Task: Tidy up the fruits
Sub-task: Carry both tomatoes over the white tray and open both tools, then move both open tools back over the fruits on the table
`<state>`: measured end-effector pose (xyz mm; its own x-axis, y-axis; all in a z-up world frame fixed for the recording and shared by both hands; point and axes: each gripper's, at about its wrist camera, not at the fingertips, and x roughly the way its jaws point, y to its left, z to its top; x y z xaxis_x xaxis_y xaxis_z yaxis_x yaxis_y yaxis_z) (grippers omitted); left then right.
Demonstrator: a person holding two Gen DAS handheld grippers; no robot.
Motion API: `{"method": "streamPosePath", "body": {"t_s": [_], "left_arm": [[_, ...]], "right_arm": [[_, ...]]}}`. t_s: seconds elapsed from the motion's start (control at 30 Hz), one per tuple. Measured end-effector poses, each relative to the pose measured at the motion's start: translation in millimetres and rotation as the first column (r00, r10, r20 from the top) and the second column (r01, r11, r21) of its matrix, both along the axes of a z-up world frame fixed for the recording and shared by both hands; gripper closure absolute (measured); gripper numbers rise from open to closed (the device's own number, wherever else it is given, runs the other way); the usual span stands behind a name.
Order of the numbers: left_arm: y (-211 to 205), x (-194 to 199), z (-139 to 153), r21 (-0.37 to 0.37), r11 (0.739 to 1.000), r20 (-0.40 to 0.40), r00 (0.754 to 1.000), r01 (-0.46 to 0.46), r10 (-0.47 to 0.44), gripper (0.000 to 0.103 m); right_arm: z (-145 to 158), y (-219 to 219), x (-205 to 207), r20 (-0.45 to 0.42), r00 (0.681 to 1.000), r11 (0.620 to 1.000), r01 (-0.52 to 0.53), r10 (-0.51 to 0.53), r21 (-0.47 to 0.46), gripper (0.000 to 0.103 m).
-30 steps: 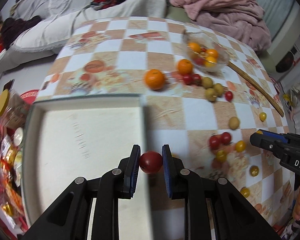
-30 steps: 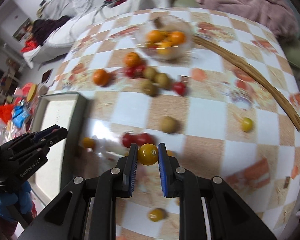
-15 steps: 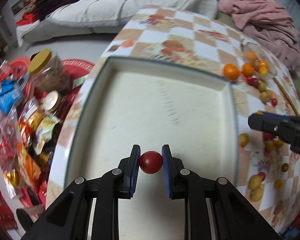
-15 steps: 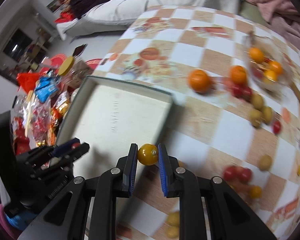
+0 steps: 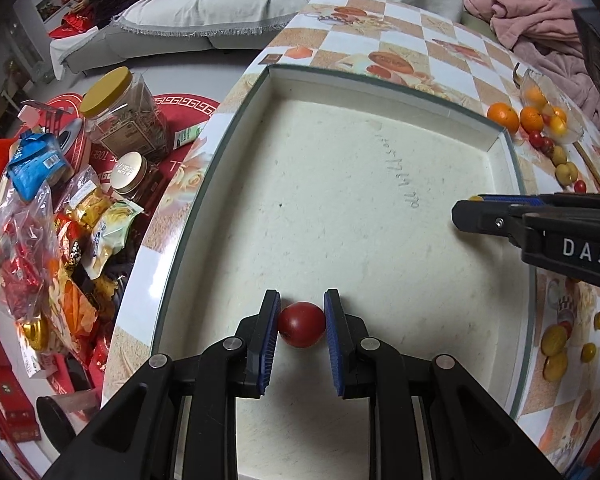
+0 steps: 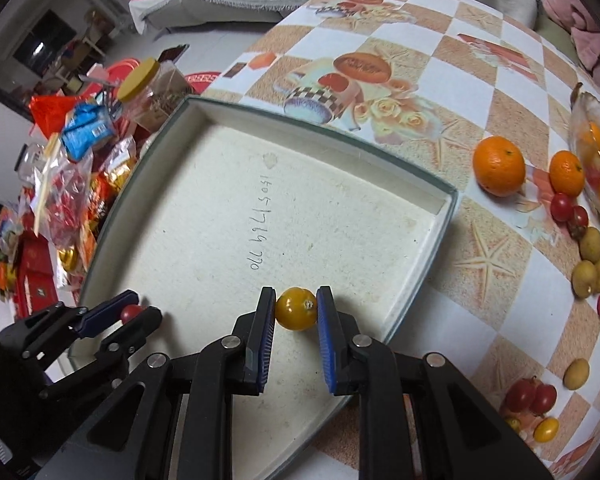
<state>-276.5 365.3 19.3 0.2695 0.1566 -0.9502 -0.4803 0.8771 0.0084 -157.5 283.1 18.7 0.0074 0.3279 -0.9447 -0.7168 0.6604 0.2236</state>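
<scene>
My left gripper [image 5: 302, 322] is shut on a red cherry tomato [image 5: 302, 324] and holds it over the near left part of the white tray [image 5: 364, 208]. In the right wrist view the left gripper [image 6: 130, 314] shows with the red tomato [image 6: 131, 312] at the tray's left side. My right gripper [image 6: 296, 308] is shut on a yellow cherry tomato [image 6: 296, 309] over the tray [image 6: 300, 208] near its right rim. In the left wrist view the right gripper [image 5: 466, 212] reaches in from the right.
Oranges [image 6: 499, 171], red tomatoes [image 6: 562, 207] and small yellow-brown fruits [image 6: 590, 272] lie on the checked tablecloth right of the tray. A glass bowl [image 6: 596, 160] with fruit stands far right. Jars and snack bags [image 5: 60, 208] crowd the floor left of the table.
Both grippers have moved left from the loose fruit to over the tray, each still holding its tomato.
</scene>
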Motion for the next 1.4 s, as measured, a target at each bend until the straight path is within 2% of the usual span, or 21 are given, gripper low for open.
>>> {"method": "streamPosePath", "body": {"t_s": [0.1, 0.13, 0.17, 0.2, 0.27, 0.3, 0.43, 0.47, 0.67, 0.87, 1.0, 1.17, 1.33, 1.4], "left_arm": [[0.1, -1.7, -1.4, 0.003, 1.0, 0.002, 1.0, 0.005, -0.005, 0.076], [0.2, -1.8, -1.8, 0.005, 1.0, -0.004, 1.0, 0.006, -0.006, 0.057], [0.0, -2.1, -1.8, 0.013, 1.0, -0.008, 1.0, 0.005, -0.005, 0.032], [-0.8, -3.8, 0.8, 0.036, 0.999, 0.005, 1.0, -0.002, 0.002, 0.026], [-1.6, -5.8, 4.7, 0.055, 0.998, 0.03, 1.0, 0.005, -0.007, 0.026], [-1.9, -5.3, 4.4, 0.058, 0.998, 0.023, 1.0, 0.012, -0.013, 0.026], [-3.1, -2.8, 3.3, 0.052, 0.998, -0.004, 1.0, 0.026, -0.026, 0.026], [-3.9, -1.8, 4.5, 0.049, 0.998, -0.006, 0.999, 0.032, -0.032, 0.026], [-23.9, 18.9, 19.9, 0.051, 0.993, 0.0, 0.994, 0.11, -0.111, 0.026], [-65.3, 59.7, 40.8, 0.066, 0.969, 0.04, 0.97, 0.237, -0.24, 0.026], [-100.5, 95.5, 49.1, 0.054, 0.944, 0.065, 0.942, 0.325, -0.328, 0.026], [-138.3, 137.4, 51.1, 0.04, 0.92, 0.085, 0.916, 0.389, -0.392, 0.026], [-166.6, 176.8, 42.2, 0.017, 0.911, 0.101, 0.906, 0.412, -0.412, 0.026], [-175.2, 191.3, 35.0, 0.008, 0.911, 0.097, 0.906, 0.412, -0.411, 0.026]], "right_arm": [[-5.1, 2.3, -1.6, -0.004, 1.0, 1.0, -0.007, 0.007, -0.014, 0.08], [-5.4, 2.4, -2.2, -0.002, 1.0, 1.0, -0.008, 0.008, -0.015, 0.079], [-5.2, 2.9, -2.6, 0.001, 1.0, 1.0, -0.011, 0.011, -0.014, 0.077], [-5.2, 3.5, -2.8, -0.002, 1.0, 1.0, -0.015, 0.015, -0.012, 0.075], [-4.5, 4.0, -3.0, -0.002, 1.0, 1.0, -0.015, 0.015, -0.01, 0.06], [-3.6, 3.6, -2.9, -0.003, 1.0, 1.0, -0.013, 0.013, -0.006, 0.055], [11.0, -1.1, -1.8, -0.018, 1.0, 0.998, 0.006, -0.005, 0.065, 0.018], [17.8, -3.7, -1.7, -0.009, 1.0, 0.997, 0.014, -0.014, 0.081, 0.016], [48.1, -43.4, 11.4, 0.041, 0.993, 0.987, 0.103, -0.109, 0.127, 0.015], [52.8, -112.6, 34.1, 0.053, 0.961, 0.959, 0.265, -0.271, 0.101, 0.015], [49.9, -170.7, 48.6, 0.057, 0.922, 0.922, 0.38, -0.384, 0.069, 0.015], [42.5, -238.9, 65.7, 0.071, 0.856, 0.859, 0.511, -0.511, 0.022, 0.015], [35.4, -291.5, 82.3, 0.094, 0.796, 0.799, 0.601, -0.597, -0.013, 0.015], [32.8, -305.1, 87.7, 0.101, 0.782, 0.785, 0.62, -0.615, -0.017, 0.015]]}}
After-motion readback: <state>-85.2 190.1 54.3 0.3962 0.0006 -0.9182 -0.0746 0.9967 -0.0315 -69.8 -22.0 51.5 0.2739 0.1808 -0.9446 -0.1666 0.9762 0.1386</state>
